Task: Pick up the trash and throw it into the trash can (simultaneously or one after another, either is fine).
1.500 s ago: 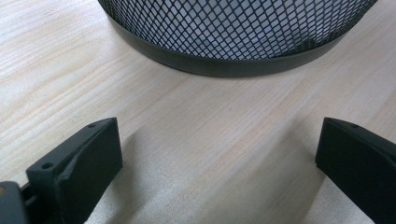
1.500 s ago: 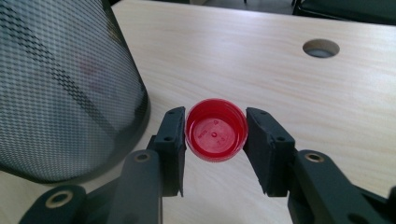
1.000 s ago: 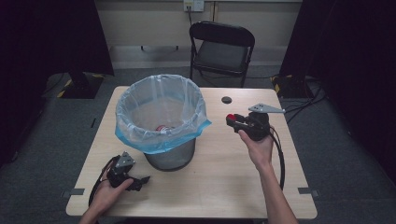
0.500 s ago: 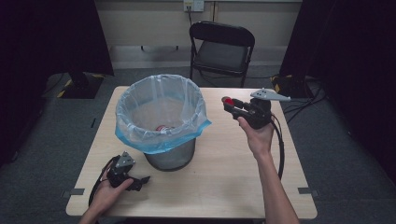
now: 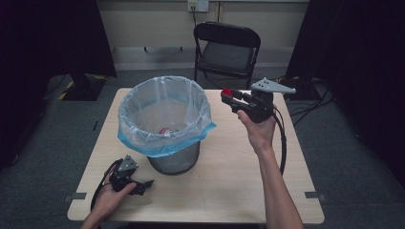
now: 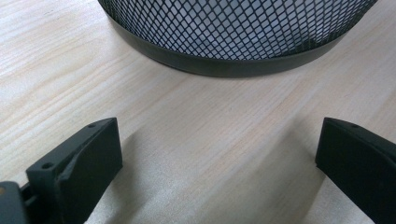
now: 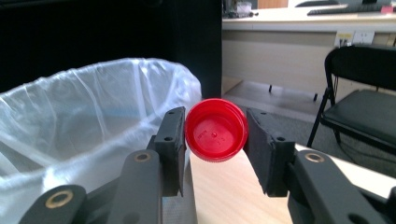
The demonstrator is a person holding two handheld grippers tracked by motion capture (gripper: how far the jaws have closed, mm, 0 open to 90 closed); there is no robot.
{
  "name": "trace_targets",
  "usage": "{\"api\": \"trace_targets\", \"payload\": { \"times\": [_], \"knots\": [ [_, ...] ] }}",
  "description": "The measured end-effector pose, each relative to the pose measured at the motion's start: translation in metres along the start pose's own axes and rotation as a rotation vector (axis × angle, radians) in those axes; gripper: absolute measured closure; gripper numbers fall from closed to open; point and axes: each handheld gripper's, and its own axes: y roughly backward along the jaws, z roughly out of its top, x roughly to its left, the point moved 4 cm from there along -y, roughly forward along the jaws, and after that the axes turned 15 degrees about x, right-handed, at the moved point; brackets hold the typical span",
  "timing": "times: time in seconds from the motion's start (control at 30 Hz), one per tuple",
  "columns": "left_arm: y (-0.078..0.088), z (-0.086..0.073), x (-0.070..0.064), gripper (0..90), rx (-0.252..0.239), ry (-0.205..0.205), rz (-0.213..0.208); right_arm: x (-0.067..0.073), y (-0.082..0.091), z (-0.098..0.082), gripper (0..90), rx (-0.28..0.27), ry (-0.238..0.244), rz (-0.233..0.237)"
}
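Cap (image 7: 216, 129), red, pinched between right gripper (image 7: 215, 140) jaws.

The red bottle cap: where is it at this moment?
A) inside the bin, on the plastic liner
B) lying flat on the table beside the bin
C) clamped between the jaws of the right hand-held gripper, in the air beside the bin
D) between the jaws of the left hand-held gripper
C: in the right gripper view the red bottle cap sits pinched between the jaws of the right hand-held gripper, raised beside the lined bin.
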Motion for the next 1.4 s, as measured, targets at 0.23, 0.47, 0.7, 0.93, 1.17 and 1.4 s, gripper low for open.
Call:
{"api": "trace_targets", "payload": {
  "times": [0.23, 0.47, 0.7, 0.93, 1.17, 1.4],
  "knots": [
    [0.000, 0.000, 0.000, 0.0, 0.000, 0.000, 0.000, 0.014, 0.000, 0.019, 59.7, -0.035, 0.032, 0.022],
    [0.000, 0.000, 0.000, 0.0, 0.000, 0.001, 0.000, 0.026, -0.003, 0.032, 59.7, -0.062, 0.045, 0.086],
    [0.000, 0.000, 0.000, 0.0, 0.000, 0.000, 0.000, 0.043, -0.007, 0.049, 59.7, -0.077, 0.080, 0.129],
    [0.000, 0.000, 0.000, 0.0, 0.000, 0.000, -0.001, 0.052, -0.012, 0.056, 59.7, -0.078, 0.087, 0.155],
    [0.000, 0.000, 0.000, 0.0, 0.001, 0.000, -0.001, 0.064, -0.025, 0.059, 59.7, -0.065, 0.096, 0.202],
    [0.000, 0.000, 0.000, 0.0, 0.004, 0.000, 0.004, 0.078, -0.037, 0.068, 59.6, -0.032, 0.126, 0.223]
  ]
}}
